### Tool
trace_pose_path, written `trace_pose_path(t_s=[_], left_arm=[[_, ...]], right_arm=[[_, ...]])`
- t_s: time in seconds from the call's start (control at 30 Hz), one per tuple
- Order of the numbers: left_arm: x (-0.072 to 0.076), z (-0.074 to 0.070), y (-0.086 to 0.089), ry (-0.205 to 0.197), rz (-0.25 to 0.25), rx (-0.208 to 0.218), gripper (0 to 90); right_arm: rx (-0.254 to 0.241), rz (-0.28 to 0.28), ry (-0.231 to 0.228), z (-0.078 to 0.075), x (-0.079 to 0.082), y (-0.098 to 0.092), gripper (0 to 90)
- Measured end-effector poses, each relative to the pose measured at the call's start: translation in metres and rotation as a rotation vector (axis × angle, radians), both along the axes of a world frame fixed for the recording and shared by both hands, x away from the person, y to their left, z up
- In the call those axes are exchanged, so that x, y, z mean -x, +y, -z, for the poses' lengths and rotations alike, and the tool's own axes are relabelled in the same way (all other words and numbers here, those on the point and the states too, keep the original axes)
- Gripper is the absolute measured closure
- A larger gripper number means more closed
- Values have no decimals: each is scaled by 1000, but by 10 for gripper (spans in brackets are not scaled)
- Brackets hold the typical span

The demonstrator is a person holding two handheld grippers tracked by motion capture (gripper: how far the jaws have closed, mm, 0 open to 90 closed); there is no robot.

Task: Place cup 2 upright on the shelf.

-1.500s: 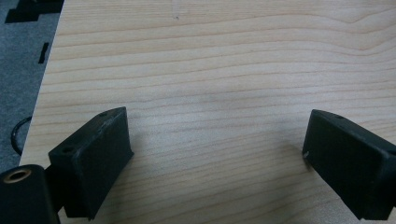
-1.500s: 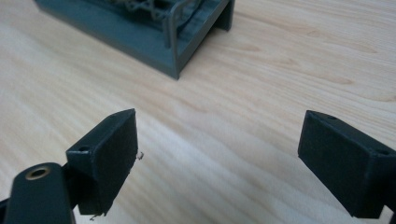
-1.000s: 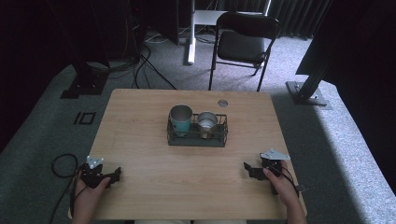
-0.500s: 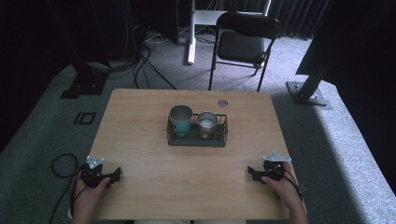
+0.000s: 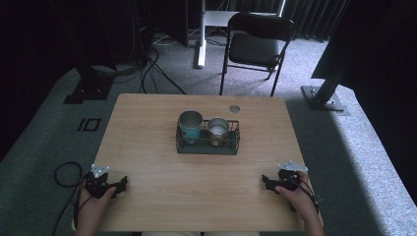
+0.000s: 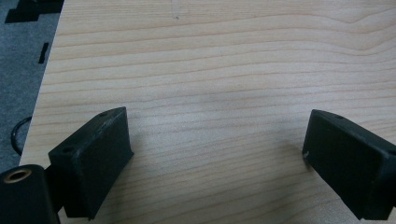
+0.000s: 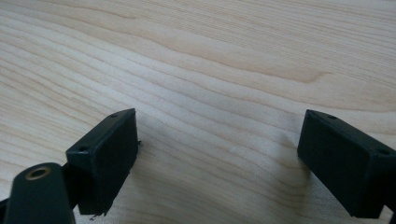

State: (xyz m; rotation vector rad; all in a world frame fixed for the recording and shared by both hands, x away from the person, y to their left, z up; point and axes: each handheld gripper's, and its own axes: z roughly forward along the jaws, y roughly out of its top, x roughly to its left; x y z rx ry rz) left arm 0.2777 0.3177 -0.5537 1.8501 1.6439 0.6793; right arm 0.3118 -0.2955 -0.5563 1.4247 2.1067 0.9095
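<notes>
The wire basket (image 5: 208, 142) with its two cups sits mid-counter, ahead of and between my left gripper (image 5: 104, 183) and right gripper (image 5: 280, 181), about equally near; both fingers spread, empty.

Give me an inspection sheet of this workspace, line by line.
Surface: wooden table, bare at the near edge.
Job's things: wire basket at mid-table, holding a teal cup and a steel cup side by side, upright.
Clutter: small round disc near the far edge.
Grippers: left claw and right claw both open, low over bare wood, holding nothing.
Cables: loop on the floor by the left claw; more behind the table.
Surroundings: folding chair, grey carpet, dark stands.
</notes>
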Motion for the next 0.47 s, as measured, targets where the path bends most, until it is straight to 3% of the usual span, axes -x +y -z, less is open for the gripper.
trace_pose_path(t_s=[0.47], left_arm=[[0, 0, 0, 0, 0, 0, 84]], right_arm=[[1, 10, 1, 0, -1, 1, 110]])
